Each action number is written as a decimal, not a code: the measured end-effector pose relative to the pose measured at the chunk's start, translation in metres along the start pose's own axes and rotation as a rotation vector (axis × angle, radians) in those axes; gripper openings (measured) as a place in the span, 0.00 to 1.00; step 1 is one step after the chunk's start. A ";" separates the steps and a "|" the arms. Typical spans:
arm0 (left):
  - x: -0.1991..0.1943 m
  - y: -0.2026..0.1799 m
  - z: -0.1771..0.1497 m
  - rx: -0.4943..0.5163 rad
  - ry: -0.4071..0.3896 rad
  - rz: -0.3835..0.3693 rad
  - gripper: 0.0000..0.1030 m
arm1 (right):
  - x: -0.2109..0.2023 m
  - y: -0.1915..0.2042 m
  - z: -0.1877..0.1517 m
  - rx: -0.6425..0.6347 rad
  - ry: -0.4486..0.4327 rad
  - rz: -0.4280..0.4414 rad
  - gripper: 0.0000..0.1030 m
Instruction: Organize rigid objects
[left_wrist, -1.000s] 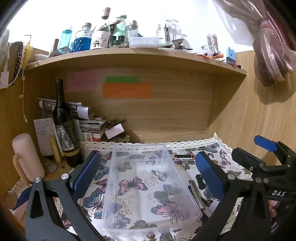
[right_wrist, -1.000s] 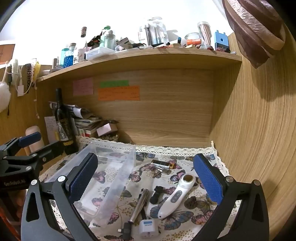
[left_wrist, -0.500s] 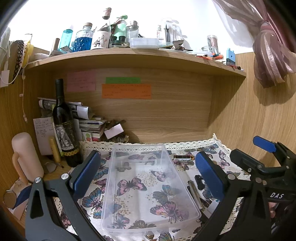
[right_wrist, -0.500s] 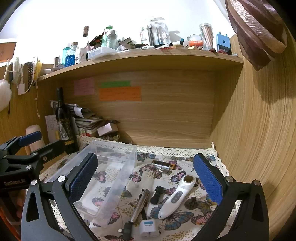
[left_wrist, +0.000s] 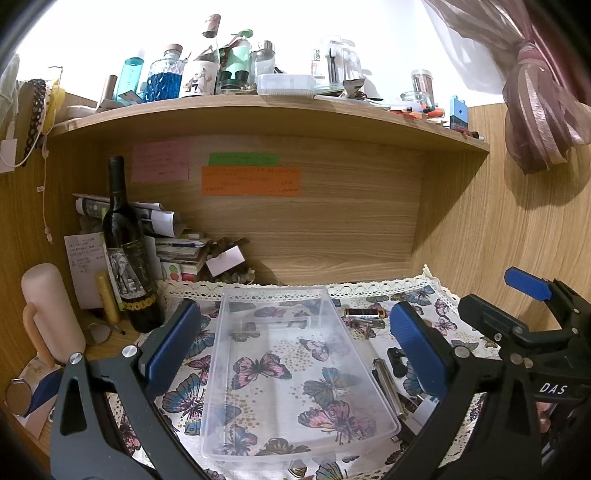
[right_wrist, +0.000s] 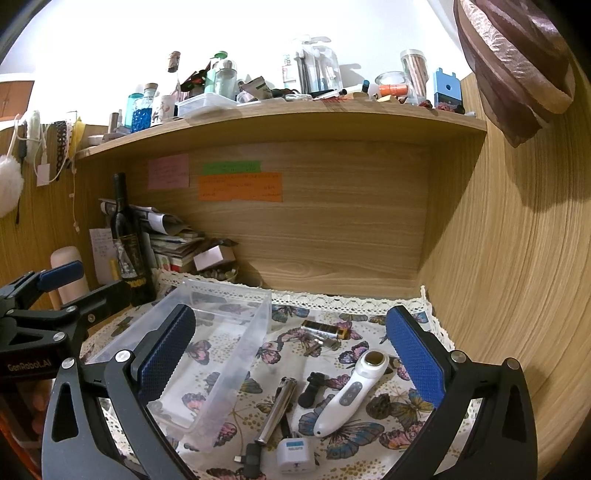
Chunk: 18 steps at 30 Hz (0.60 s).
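On the butterfly cloth (right_wrist: 373, 439): one clear plastic bin (left_wrist: 288, 373), bare inside, and just right of it one white handheld device (right_wrist: 349, 395), one metal tube (right_wrist: 277, 413), one small black piece (right_wrist: 312, 391), one white plug (right_wrist: 295, 450), one black cable end (right_wrist: 251, 458) and one battery (right_wrist: 325, 328), all loose and apart from both grippers. Left gripper (left_wrist: 295, 347) spread wide above the bin, pinching nothing; right gripper (right_wrist: 291, 350) likewise spread, above the loose items. Seen whole only from the right wrist: device, plug, cable end; from the left wrist, mostly hidden behind the blue pad, with one wine bottle (left_wrist: 127, 254) and one pink flask (left_wrist: 51, 314) plain at the left.
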<state>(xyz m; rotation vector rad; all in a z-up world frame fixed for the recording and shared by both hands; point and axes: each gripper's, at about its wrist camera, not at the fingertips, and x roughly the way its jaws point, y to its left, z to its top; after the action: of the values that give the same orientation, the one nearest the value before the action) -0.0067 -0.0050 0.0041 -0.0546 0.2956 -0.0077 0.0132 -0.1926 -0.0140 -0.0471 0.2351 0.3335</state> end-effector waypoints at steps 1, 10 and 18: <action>0.000 0.000 0.000 0.000 0.000 -0.001 1.00 | 0.000 0.000 0.000 0.000 -0.001 -0.001 1.00; 0.002 0.000 -0.001 -0.005 0.002 -0.003 1.00 | -0.001 -0.002 0.001 -0.002 -0.006 -0.005 1.00; 0.002 0.002 -0.003 -0.006 0.005 -0.004 1.00 | 0.001 0.001 0.002 -0.009 -0.006 -0.002 1.00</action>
<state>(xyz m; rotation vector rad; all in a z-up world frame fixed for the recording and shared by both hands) -0.0051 -0.0027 0.0008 -0.0614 0.3002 -0.0109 0.0138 -0.1908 -0.0126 -0.0555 0.2271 0.3324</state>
